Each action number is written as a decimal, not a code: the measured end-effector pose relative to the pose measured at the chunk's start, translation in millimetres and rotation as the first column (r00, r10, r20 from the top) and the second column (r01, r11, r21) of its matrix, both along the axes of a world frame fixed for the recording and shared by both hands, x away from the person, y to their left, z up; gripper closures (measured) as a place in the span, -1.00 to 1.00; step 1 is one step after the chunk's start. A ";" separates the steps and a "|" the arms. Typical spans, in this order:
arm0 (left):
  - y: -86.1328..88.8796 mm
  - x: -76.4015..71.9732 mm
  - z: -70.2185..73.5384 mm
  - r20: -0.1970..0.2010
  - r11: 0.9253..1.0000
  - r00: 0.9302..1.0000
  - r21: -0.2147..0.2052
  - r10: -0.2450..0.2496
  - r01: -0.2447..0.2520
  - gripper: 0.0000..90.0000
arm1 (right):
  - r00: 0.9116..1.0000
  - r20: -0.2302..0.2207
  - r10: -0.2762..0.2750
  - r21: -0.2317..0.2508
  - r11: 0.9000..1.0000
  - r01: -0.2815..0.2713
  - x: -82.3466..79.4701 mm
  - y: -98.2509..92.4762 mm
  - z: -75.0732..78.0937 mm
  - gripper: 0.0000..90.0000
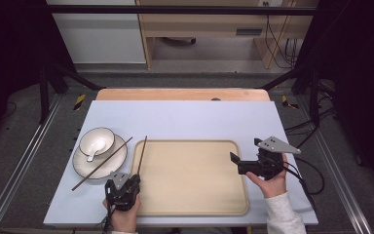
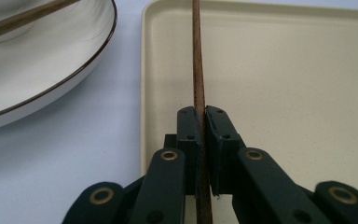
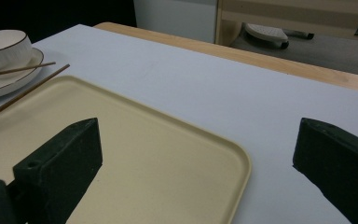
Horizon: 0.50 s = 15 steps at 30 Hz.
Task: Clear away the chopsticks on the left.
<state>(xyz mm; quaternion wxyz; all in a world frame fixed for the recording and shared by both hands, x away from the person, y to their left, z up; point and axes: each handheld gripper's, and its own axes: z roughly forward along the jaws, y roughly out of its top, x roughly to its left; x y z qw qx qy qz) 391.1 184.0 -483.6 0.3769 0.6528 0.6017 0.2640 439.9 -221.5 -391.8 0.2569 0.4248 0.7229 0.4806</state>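
Chopstick (image 2: 197,60) runs straight up between the left gripper's (image 2: 200,116) two black jaws, which are clenched on it with the pads pressed against its sides; its near end passes down between them toward the bottom of the left gripper view, and its far end reaches forward along the tray's (image 2: 284,70) left rim. From the high view the chopstick (image 1: 141,155) lies over that left edge of the tray (image 1: 190,195), slanting slightly away from the left gripper (image 1: 123,187) at the near left corner of the tray. A second chopstick (image 1: 102,164) rests across the plate (image 1: 80,165) near the table's (image 1: 185,117) left edge, beside the bowl (image 1: 97,140) with a spoon (image 1: 93,153) in it. The right gripper (image 1: 238,163) is held over the tray's right edge, its jaws spread wide apart with nothing between them.
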 end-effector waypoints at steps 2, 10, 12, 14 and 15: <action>-0.1 0.4 -1.1 -0.012 1.000 1.000 0.006 -0.004 0.004 0.87 | 1.000 0.001 -0.002 -0.002 1.000 0.002 0.3 0.2 -0.3 -0.96; -2.0 -0.5 -2.0 -0.032 1.000 0.999 0.015 -0.013 0.013 0.87 | 1.000 -0.002 0.001 -0.008 1.000 -0.001 0.6 0.4 -0.8 -0.97; -2.3 -1.2 -1.6 -0.036 1.000 0.999 0.019 -0.010 0.011 0.87 | 1.000 -0.003 0.001 -0.008 1.000 -0.001 0.6 0.4 -0.8 -0.97; -2.3 -1.3 -1.2 -0.039 1.000 0.999 0.021 -0.008 0.009 0.87 | 1.000 -0.003 0.001 -0.008 1.000 -0.001 0.6 0.4 -0.7 -0.97; -2.3 -1.2 -1.1 -0.040 1.000 0.999 0.021 -0.006 0.007 0.87 | 1.000 -0.003 0.001 -0.008 1.000 -0.001 0.6 0.5 -0.8 -0.97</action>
